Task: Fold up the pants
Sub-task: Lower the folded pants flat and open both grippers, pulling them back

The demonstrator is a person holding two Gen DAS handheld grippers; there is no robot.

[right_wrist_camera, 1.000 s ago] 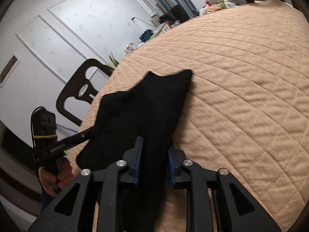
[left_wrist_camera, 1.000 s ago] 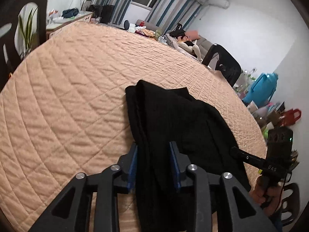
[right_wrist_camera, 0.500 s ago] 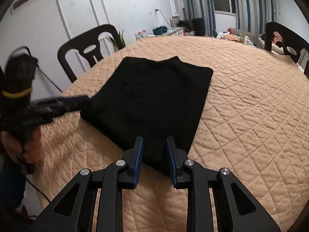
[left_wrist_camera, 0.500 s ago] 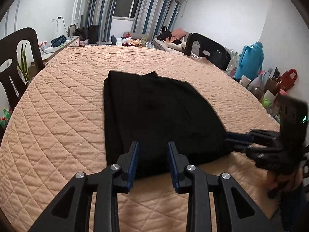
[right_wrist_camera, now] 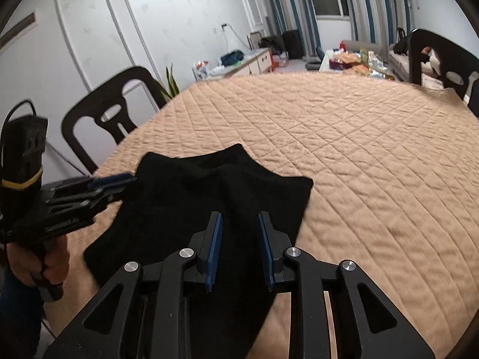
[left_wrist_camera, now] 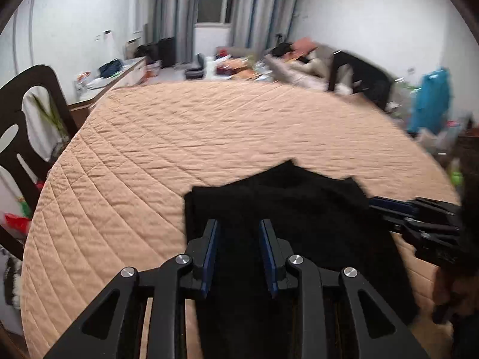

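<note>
The black pants [left_wrist_camera: 287, 209] lie folded on the tan quilted table, near its front edge; they also show in the right wrist view [right_wrist_camera: 215, 197]. My left gripper [left_wrist_camera: 239, 227] hovers over their near left part with its jaws apart and nothing between the pads. My right gripper [right_wrist_camera: 239, 221] hovers over their near right part, jaws apart and empty. The right gripper shows in the left wrist view [left_wrist_camera: 416, 212] at the pants' right edge. The left gripper shows in the right wrist view [right_wrist_camera: 89, 191] at their left edge.
The tan quilted table [left_wrist_camera: 227, 125] stretches far beyond the pants. A dark chair [right_wrist_camera: 110, 113] stands at the left side, another [right_wrist_camera: 440, 56] at the far right. A blue jug [left_wrist_camera: 431, 101] and clutter sit on the floor to the right.
Both grippers have let go of the pants and drawn back toward me. The pants now lie flat, and both views look more level across the table.
</note>
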